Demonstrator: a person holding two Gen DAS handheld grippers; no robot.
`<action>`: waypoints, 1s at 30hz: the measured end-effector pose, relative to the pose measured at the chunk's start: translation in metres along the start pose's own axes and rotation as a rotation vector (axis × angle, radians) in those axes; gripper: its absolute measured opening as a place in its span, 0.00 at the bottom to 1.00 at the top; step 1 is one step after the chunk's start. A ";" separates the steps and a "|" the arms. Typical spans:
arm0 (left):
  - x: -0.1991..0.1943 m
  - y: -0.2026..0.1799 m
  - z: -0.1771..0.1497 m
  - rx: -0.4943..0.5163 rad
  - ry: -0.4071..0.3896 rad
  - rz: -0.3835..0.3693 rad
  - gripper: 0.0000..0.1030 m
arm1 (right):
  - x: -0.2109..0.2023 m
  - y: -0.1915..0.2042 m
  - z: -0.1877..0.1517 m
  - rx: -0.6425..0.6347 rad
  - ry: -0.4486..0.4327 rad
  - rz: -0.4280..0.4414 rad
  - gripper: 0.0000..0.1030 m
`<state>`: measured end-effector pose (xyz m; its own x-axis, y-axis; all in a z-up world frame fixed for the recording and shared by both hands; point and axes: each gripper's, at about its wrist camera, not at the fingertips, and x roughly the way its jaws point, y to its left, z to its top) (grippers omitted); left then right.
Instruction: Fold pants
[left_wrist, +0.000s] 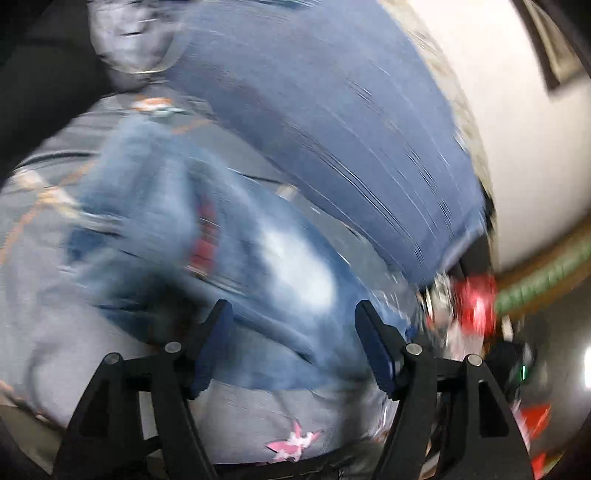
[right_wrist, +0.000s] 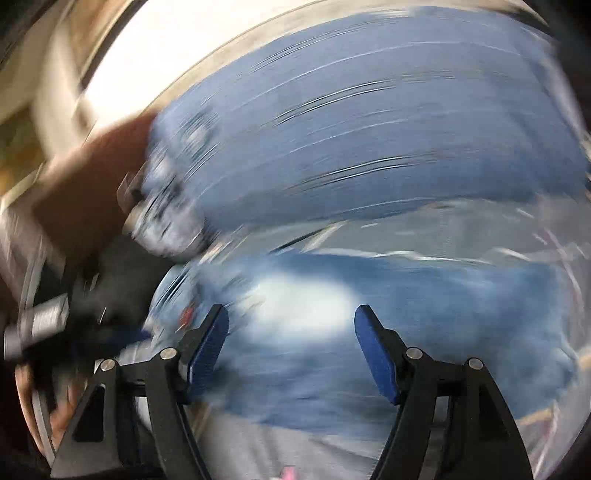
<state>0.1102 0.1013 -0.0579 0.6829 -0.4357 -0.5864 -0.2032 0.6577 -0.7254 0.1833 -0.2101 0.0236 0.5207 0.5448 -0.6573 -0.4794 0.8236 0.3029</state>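
Both views are smeared by motion. Blue jeans (left_wrist: 229, 266) with a faded white patch lie bunched on a grey bedsheet (left_wrist: 236, 421). My left gripper (left_wrist: 293, 310) hovers over them, open, with nothing between its blue pads. In the right wrist view the jeans (right_wrist: 424, 332) spread across the lower half. My right gripper (right_wrist: 291, 312) stands open above the pale patch and holds nothing. Whether either gripper touches the cloth cannot be told through the blur.
A large blue pillow (left_wrist: 332, 129) (right_wrist: 369, 129) lies beyond the jeans. The sheet carries a pink star print (left_wrist: 291, 443). A red-and-black device (left_wrist: 476, 302) shows at the right edge, and a hand with a grey handle (right_wrist: 44, 325) at the left. A white wall (left_wrist: 524, 147) stands behind.
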 end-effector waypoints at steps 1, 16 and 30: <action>-0.003 0.013 0.011 -0.031 -0.003 0.023 0.67 | 0.013 0.017 0.001 -0.039 0.025 0.021 0.70; 0.023 0.099 0.037 -0.232 0.018 0.008 0.66 | 0.149 0.084 -0.045 -0.172 0.252 0.034 0.24; 0.013 0.097 0.041 -0.288 -0.102 0.004 0.15 | 0.108 0.073 -0.030 -0.108 0.147 0.130 0.02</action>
<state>0.1283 0.1847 -0.1207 0.7457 -0.3601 -0.5606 -0.3863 0.4518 -0.8041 0.1837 -0.0959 -0.0461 0.3451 0.6101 -0.7132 -0.6126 0.7221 0.3213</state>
